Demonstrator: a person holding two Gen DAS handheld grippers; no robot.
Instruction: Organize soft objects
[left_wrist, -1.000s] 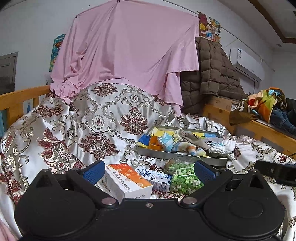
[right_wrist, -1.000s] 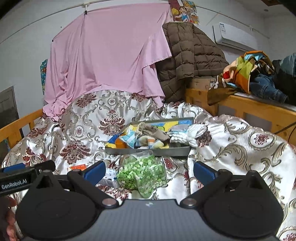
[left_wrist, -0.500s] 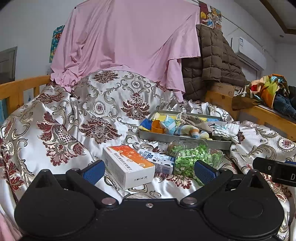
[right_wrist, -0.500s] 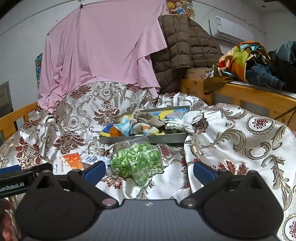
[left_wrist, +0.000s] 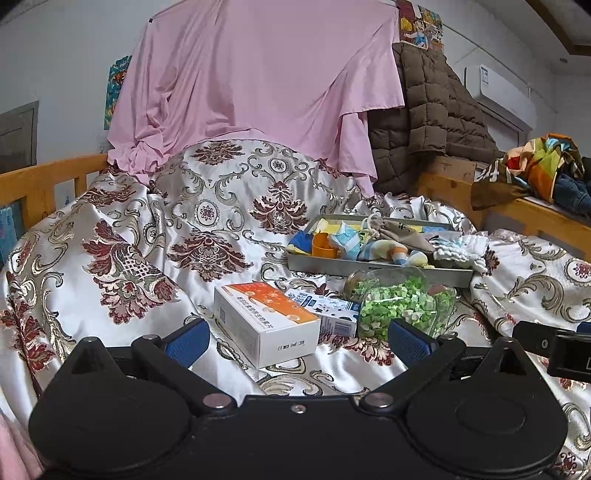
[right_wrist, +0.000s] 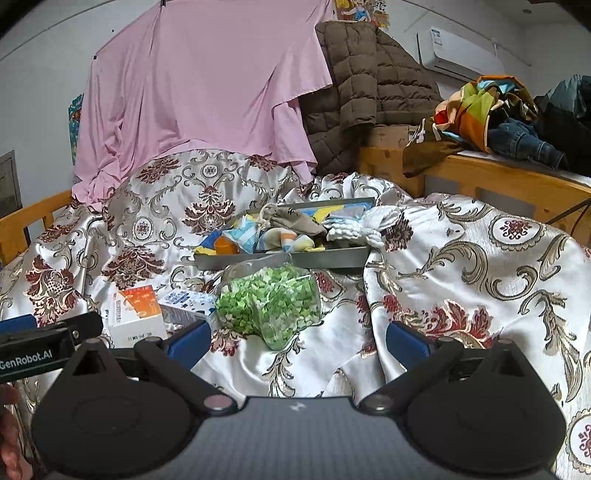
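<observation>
1. Left gripper (left_wrist: 297, 341) — black two-finger tool with blue pads, at 6 o'clock in the left wrist view; jaws spread wide, nothing between them. It hovers over the bedspread.
2. Right gripper (right_wrist: 297, 341) — same build, at 6 o'clock in the right wrist view; jaws likewise wide apart and empty.
3. White-and-orange cardboard box (left_wrist: 264, 319) — lies flat on the cream satin bedspread with maroon floral pattern (left_wrist: 122, 258), just ahead of the left gripper at 12 o'clock.
4. Small white-and-blue carton (left_wrist: 327, 308) — touching the orange box at its 2 o'clock side.
5. Clear plastic bag of green pellets (right_wrist: 267, 302) — beside the carton, directly ahead of the right gripper at 12 o'clock.
6. Shallow grey metal tray (left_wrist: 369, 265) — just beyond the bag; holds a heap of soft items: a grey drawstring pouch (left_wrist: 400, 232), striped pastel socks (left_wrist: 384, 251), and white knitted cloth (left_wrist: 460, 249) draped over the tray's right rim.
7. Pink sheet (left_wrist: 258, 85) — hanging at the far wall, 12 o'clock.
8. Brown quilted jacket (left_wrist: 428, 122) — hung beside the sheet, 1 o'clock.
</observation>
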